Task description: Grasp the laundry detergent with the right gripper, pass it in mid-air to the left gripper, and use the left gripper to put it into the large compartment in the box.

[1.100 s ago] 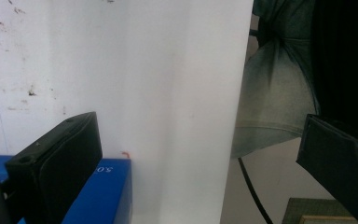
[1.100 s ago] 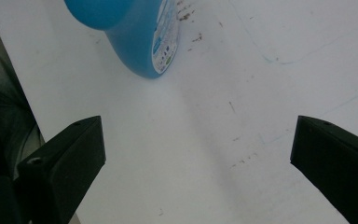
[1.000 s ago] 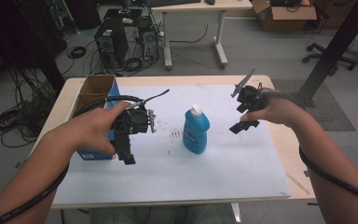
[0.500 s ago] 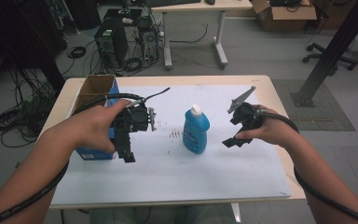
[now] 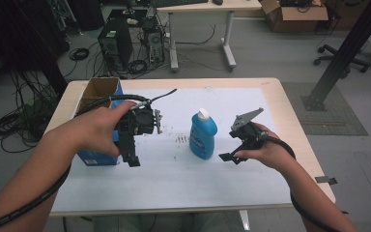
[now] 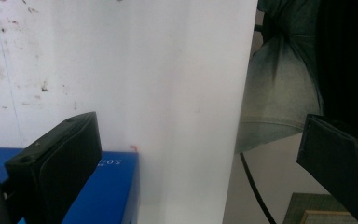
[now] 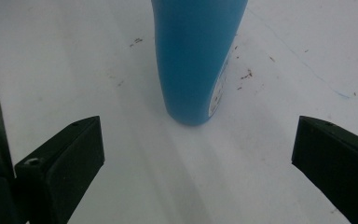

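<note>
A blue bottle point(image 5: 203, 137) with a white cap stands upright in the middle of the white table mat point(image 5: 183, 169). My right gripper point(image 5: 234, 141) is held low just to its right, jaws wide open and aimed at it. In the right gripper view the bottle's base point(image 7: 193, 60) stands ahead of the open right gripper point(image 7: 196, 158), with nothing between the jaws. My left gripper point(image 5: 131, 155) hovers left of the bottle, beside a blue box. In the left gripper view the left gripper point(image 6: 200, 158) is open and holds nothing.
An open box with blue sides point(image 5: 96, 96) sits at the table's left edge, its blue side point(image 6: 107, 191) by one left jaw. Small dark specks point(image 5: 179, 139) mark the mat near the bottle. The table's near edge point(image 5: 174, 210) runs below both hands.
The right gripper has come down and to the left, closer to the bottle. The left gripper and the bottle have stayed where they were.
</note>
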Tool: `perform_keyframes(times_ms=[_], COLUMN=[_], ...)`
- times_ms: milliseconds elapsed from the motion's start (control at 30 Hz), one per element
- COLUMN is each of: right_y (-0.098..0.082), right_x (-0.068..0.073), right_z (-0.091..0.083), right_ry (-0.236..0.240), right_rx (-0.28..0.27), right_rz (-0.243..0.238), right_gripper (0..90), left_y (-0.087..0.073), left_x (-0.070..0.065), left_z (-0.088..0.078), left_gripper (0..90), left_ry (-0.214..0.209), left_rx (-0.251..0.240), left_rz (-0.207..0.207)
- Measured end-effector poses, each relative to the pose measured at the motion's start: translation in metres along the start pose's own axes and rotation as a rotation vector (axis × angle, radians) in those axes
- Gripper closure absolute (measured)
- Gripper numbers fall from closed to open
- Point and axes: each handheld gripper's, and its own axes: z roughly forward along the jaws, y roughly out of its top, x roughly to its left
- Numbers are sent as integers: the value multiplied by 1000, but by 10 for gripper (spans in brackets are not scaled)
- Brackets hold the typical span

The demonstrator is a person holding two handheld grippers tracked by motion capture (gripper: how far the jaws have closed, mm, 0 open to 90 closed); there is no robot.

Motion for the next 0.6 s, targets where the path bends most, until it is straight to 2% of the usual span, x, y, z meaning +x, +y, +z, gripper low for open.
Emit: perform_keyframes(times_ms=[200, 367, 600], right_y=[-7, -12, -17], right_x=[4, 7, 9], right_z=[11, 20, 31], right_ry=[-17, -19, -44], right_rx=[-68, -71, -116], right_rz=[13, 25, 39], right_gripper=[18, 19, 13], left_y=[-1, 0, 3], left_x=[1, 1, 1], left_z=[-2, -3, 0], left_gripper=[2, 2, 2], left_ry=[0, 4, 1], left_rx=[0, -7, -1], left_rz=[7, 14, 32])
